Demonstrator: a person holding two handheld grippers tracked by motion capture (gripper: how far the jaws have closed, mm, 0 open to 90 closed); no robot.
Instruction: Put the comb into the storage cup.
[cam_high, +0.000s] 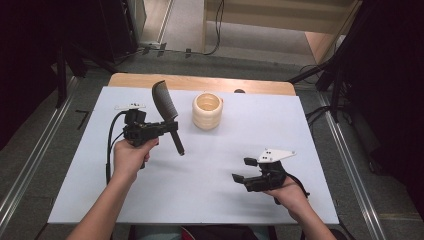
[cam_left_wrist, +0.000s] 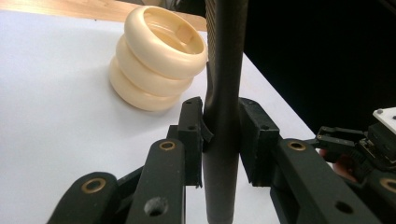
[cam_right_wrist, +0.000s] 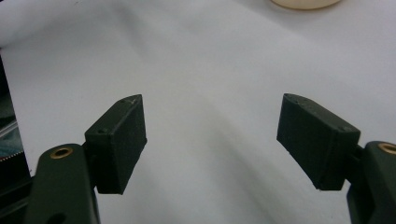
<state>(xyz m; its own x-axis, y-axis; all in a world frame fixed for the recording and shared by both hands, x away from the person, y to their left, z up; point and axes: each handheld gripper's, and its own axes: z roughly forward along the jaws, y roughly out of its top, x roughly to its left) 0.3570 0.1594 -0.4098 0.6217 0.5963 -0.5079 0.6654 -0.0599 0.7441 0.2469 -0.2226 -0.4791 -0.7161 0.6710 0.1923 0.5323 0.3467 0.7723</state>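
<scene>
A black comb (cam_high: 167, 112) is held off the table, its toothed end up and its handle slanting down to the right. My left gripper (cam_high: 172, 126) is shut on the comb's handle (cam_left_wrist: 224, 116), with both pads pressed against it. A cream ribbed cup (cam_high: 207, 110) made of stacked rings stands just right of the comb, and its open top (cam_left_wrist: 161, 51) sits behind the jaws in the left gripper view. My right gripper (cam_high: 242, 170) hovers low over the white mat at the front right, open, with nothing between its fingers (cam_right_wrist: 119, 140).
A white mat (cam_high: 200, 200) covers the table, with a wooden strip (cam_high: 200, 82) showing along the far edge. The right gripper (cam_left_wrist: 355, 144) appears at the right edge of the left gripper view. Dark stands and cables surround the table on the floor.
</scene>
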